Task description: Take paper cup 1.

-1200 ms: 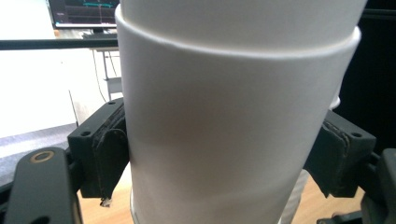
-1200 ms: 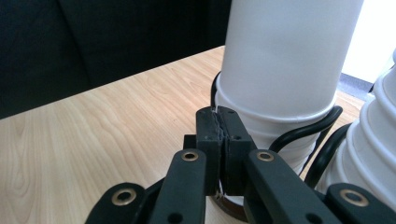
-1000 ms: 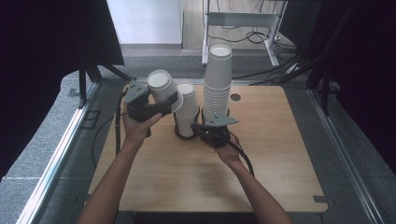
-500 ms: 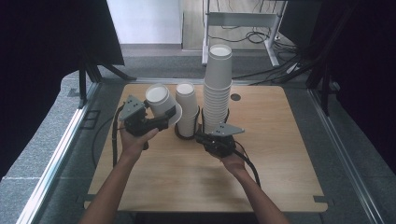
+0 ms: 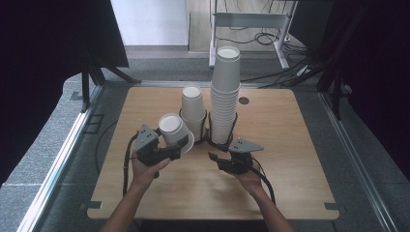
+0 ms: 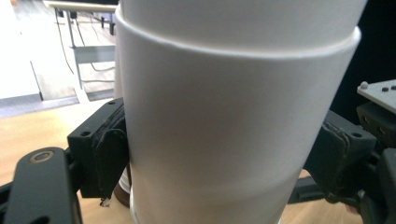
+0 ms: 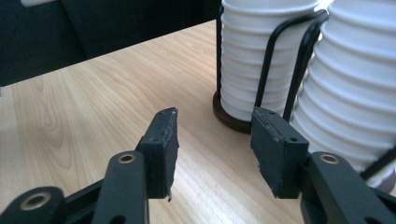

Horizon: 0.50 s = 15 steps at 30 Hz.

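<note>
Two stacks: a short stack of cups [image 5: 193, 112] and a tall stack of cups [image 5: 225, 94], each upright in a black wire holder [image 5: 208, 131], side by side at mid-table.
Table [image 5: 290, 145]: light wood, rounded corners; a small dark hole [image 5: 243, 101] lies right of the tall stack.
Open room: bare wood spreads wide to the right of the tall stack and along the near edge (the left strip is narrower); the far edge lies well behind both stacks.
Left gripper [image 5: 178, 146]: held by the left hand [image 5: 145, 164] near the table's left-centre, its jaws clamped on a single white paper cup [image 5: 174, 131].
Cup position: just left of the short stack, close beside it; contact with it cannot be told.
Cup axis: tilted, long axis slanting up and to the left, with the closed base toward the camera in the high view and the wider rim low at the right.
Grip detail: in the left gripper view the cup [image 6: 233, 116] sits between both pads [image 6: 109, 158], pressed at its side wall.
Right gripper [image 5: 218, 162]: in the right hand [image 5: 249, 180], just in front of the tall stack, clear of it.
Right jaws: spread apart with nothing between them (right gripper [image 7: 212, 140] aimed at the holder bases).
</note>
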Motion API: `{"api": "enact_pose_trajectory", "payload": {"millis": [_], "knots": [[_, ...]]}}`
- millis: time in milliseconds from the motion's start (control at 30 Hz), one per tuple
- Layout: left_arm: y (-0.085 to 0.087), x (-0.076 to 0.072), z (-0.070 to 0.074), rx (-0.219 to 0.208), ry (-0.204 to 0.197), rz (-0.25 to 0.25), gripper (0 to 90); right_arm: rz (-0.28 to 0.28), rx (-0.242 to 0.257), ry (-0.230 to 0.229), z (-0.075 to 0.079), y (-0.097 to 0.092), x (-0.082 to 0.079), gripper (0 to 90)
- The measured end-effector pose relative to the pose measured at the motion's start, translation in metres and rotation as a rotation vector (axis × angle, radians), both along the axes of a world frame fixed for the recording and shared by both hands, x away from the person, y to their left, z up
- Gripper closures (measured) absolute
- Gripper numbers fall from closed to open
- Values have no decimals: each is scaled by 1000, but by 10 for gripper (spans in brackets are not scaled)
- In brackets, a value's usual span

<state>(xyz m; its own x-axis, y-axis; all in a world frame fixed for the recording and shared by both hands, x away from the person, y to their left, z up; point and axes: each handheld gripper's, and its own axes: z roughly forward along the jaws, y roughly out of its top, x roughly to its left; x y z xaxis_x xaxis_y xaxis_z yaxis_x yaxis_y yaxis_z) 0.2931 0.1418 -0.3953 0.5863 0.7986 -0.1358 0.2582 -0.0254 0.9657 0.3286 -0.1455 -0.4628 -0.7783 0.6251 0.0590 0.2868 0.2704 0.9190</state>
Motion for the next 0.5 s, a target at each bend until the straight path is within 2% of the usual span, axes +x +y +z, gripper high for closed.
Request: {"api": "enact_pose_trajectory", "payload": {"millis": [167,433,500], "knots": [[0,-3,-11,3,7,9,172,-14,-4,17,-4,-6,-1,474],[-4,-9,-25,-1,34,4,172,-36,-3,15,-1,-6,-6,454],[-8,-12,-31,15,36,6,172,-31,2,13,0,-5,-9,450]]}}
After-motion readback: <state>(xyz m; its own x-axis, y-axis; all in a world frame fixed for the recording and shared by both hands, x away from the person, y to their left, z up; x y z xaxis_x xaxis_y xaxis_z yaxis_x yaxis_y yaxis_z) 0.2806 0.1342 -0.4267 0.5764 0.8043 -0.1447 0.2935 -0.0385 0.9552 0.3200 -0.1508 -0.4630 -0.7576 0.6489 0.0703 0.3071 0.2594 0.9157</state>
